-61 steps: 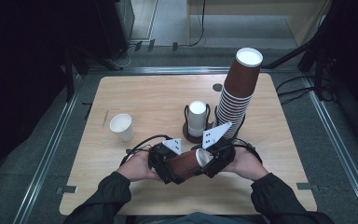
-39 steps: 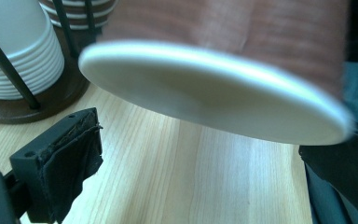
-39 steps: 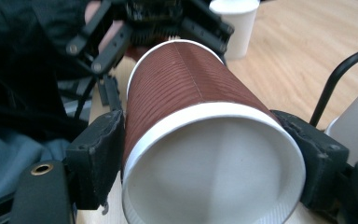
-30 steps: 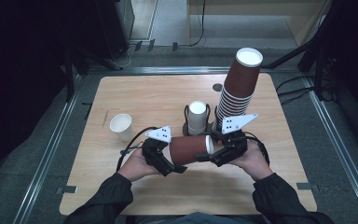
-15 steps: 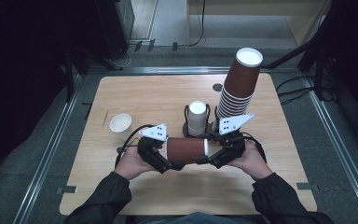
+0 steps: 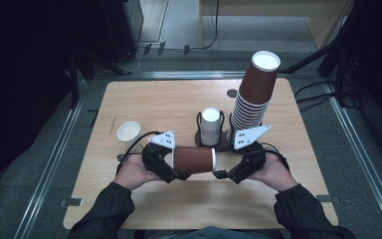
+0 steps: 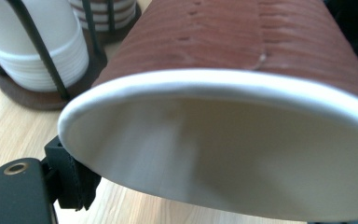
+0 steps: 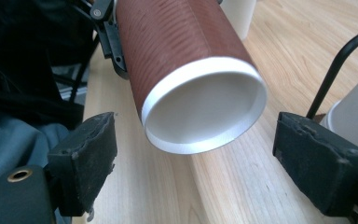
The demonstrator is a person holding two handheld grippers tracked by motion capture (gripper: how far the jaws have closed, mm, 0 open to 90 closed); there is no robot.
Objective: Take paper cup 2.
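A brown ribbed paper cup (image 6: 194, 159) lies level above the table's front middle. My left gripper (image 6: 171, 168) is shut on its mouth end; its jaws closed within the last second. In the left gripper view the white rim (image 7: 205, 81) is squeezed into an oval, and one pad (image 7: 74, 179) presses under it. My right gripper (image 6: 227, 174) stands open just right of the cup's base, its jaws having just opened. In the right gripper view the base (image 8: 205, 109) hangs between and beyond the gripper's (image 8: 203, 161) wide pads, touching neither.
A tall leaning stack of brown cups (image 6: 253, 99) and a short stack of white cups (image 6: 210, 127) stand in black wire holders behind the hands. A single white cup (image 6: 129, 132) sits at the left of the wooden table (image 6: 169, 99). Dark floor surrounds it.
The hands have drawn apart. The cup went left with the left gripper, which closed on it, and the right gripper let go of it and backed off to the right.
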